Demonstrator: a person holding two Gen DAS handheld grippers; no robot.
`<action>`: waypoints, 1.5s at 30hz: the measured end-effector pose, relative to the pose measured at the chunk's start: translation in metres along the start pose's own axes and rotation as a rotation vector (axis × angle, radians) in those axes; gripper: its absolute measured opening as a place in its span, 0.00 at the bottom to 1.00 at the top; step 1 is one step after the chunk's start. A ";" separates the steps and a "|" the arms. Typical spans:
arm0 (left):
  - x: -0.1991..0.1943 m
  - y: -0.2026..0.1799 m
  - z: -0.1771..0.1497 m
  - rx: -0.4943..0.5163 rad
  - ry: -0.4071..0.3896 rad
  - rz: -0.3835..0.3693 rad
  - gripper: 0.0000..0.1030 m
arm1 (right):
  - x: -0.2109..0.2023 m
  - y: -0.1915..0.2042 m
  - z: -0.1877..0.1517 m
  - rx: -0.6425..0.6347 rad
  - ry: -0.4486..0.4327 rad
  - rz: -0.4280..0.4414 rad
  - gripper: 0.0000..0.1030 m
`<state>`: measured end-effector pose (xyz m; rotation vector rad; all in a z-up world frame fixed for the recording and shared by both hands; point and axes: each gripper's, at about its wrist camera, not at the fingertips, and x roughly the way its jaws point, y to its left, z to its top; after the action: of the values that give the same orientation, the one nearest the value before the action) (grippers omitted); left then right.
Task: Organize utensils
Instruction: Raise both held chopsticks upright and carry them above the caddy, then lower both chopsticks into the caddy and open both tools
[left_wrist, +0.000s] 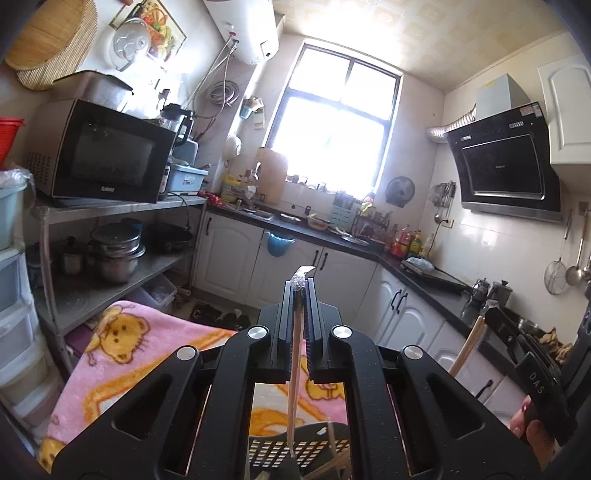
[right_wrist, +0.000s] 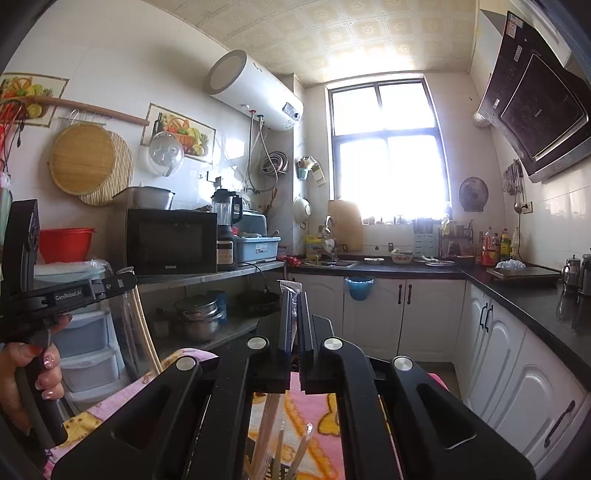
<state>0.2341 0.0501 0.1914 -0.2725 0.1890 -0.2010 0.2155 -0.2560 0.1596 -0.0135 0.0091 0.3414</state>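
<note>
Left wrist: wrapped chopsticks (left_wrist: 295, 369) (clamped)

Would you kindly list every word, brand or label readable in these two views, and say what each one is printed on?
"GenRobot.AI" on the side of the left gripper, seen from the right wrist.
"DAS" on the body of the right gripper, seen from the left wrist.
"Galanz" on the microwave, faint but legible.
Range hood lettering, water heater panel and bottles: too small to read.
</note>
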 end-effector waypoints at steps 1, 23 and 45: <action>0.002 0.001 -0.002 0.000 0.003 0.002 0.03 | 0.002 0.001 -0.003 -0.003 0.003 0.003 0.03; 0.029 0.000 -0.065 0.027 0.110 0.011 0.03 | 0.020 0.023 -0.059 -0.010 0.054 0.032 0.03; 0.035 0.002 -0.103 0.011 0.200 -0.013 0.04 | 0.021 0.026 -0.096 0.057 0.154 0.038 0.07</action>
<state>0.2464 0.0193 0.0879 -0.2430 0.3839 -0.2417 0.2255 -0.2256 0.0633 0.0171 0.1722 0.3778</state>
